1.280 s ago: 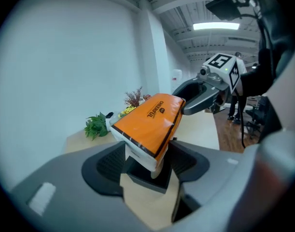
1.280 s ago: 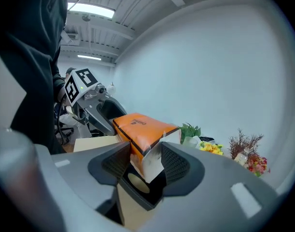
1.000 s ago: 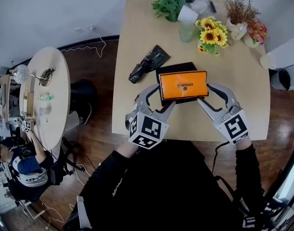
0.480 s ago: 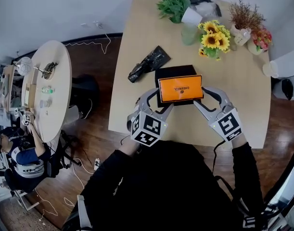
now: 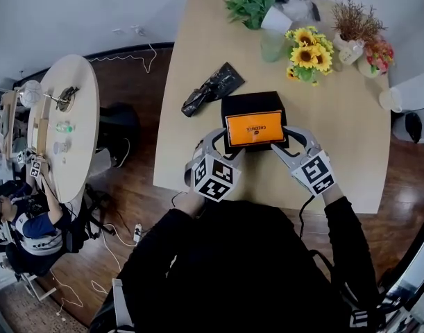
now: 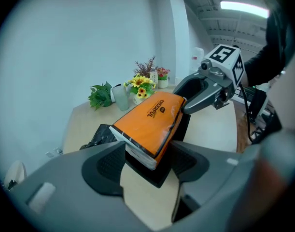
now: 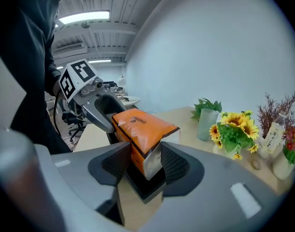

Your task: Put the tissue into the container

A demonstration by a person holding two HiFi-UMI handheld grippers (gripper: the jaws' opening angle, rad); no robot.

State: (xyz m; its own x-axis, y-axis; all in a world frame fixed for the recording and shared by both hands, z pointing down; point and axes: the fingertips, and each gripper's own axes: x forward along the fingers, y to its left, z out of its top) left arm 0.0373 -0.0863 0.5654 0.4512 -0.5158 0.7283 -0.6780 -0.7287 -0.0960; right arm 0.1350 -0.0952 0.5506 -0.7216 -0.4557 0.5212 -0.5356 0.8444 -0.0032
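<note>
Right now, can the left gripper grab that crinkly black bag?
Probably not yet: the left gripper is shut on the orange tissue pack, sharing it with the right gripper. The black bag lies apart on the table, unblocked.

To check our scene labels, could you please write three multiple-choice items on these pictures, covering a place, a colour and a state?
1. Where is the tissue pack?
A. On a shelf
B. Inside a drawer
C. Over the black container

2. What colour is the pack's top face?
A. Orange
B. Green
C. Blue

3. How do the left tool and the right tool stand?
A. Both open and empty
B. Each shut on one end of the pack
C. Only the left one grips it

Answers:
1 C: the head view shows the pack right above the container's opening.
2 A: all three views show an orange top.
3 B: each gripper view shows that tool's pads pressing on one end of the pack.
</note>
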